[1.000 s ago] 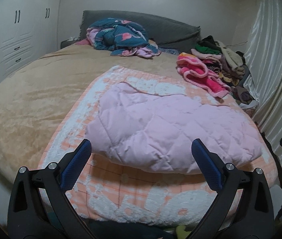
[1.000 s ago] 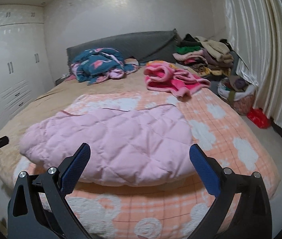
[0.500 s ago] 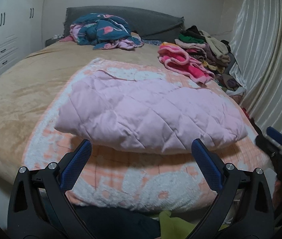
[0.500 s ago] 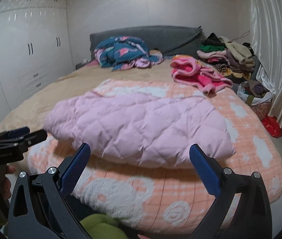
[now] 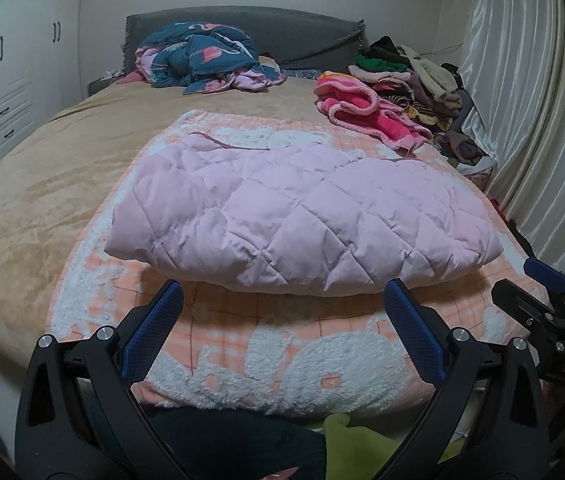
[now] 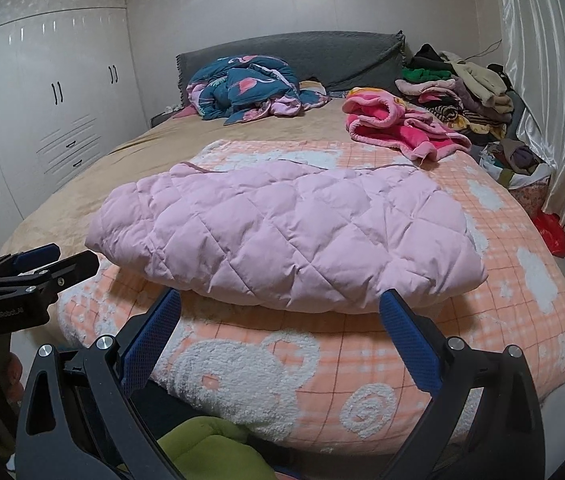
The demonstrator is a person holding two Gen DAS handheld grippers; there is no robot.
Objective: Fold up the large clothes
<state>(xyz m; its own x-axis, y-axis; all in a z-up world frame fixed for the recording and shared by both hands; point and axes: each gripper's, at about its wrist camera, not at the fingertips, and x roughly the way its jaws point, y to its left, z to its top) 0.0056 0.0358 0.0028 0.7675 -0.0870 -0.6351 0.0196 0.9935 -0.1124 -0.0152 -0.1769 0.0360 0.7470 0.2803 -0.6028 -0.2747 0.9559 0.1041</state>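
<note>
jacket: the pink quilted jacket lies folded into a fat bundle on the peach bear blanket, toward the foot end of the bed. Looks like at least one fold is already in.

left gripper: the left gripper has its jaws spread wide with nothing between them, off the foot end of the bed, near the jacket's front edge but not touching it.

right gripper: the right gripper is the same deal, jaws wide apart and empty, just short of the jacket's front edge.

how it'll handle: my guess is light but puffy. It's padded and soft, so it'll squash under the pads and spring back, and the shell fabric looks smooth enough to slip.

where to grab: I'd pinch the two front corners of the jacket, one gripper each, and bite through all the layers so the fold doesn't slide open. Grabbing only the top layer would probably peel it apart.

other stuff: a blue flamingo blanket sits beyond the jacket by the headboard, and a pink fleece thing plus a pile of clothes are beyond it on the curtain side. All well clear.
</note>
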